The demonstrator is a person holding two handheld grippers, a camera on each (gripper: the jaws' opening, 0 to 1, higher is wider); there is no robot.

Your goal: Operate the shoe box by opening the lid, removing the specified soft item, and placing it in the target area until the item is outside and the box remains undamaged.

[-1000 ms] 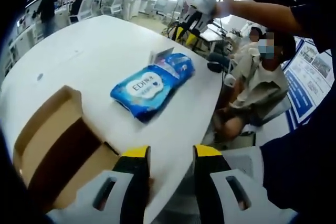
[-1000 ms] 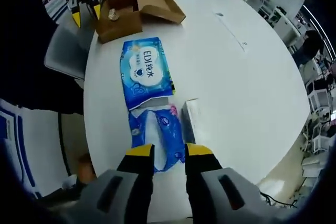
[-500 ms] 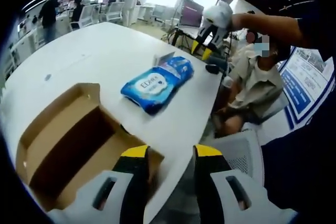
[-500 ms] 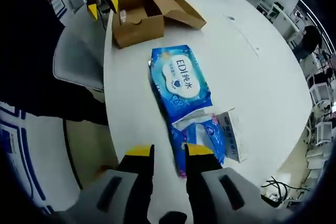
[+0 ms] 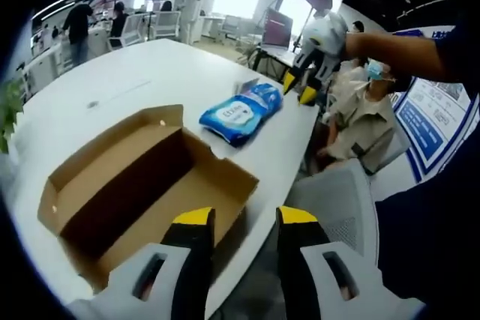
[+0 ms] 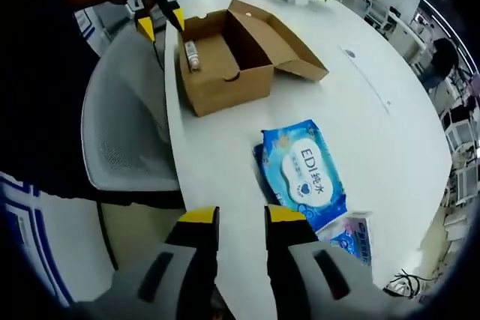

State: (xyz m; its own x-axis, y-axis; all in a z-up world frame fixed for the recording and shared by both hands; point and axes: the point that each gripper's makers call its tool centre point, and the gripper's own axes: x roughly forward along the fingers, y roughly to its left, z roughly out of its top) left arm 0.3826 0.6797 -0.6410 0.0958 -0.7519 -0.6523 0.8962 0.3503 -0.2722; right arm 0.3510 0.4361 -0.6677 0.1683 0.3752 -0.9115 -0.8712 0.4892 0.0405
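White surface (image 6: 390,133) carries the opened box (image 6: 225,65); wipes pack (image 6: 304,177) lies outside. Both claws (image 5: 240,219) (image 6: 240,215) spread, empty; task looks finished.

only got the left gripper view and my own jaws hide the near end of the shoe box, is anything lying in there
observer: yes. In the right gripper view, a small bottle-like item lies inside the shoe box, against the end wall nearest your left gripper.
operator: is the right gripper carrying anything
observer: no. The right gripper has its jaws apart with nothing between them. It is over the edge of the table, near the blue wet wipes pack.
operator: anything beside that pack
observer: a second, smaller blue pack lies at the end of it that faces away from the box.
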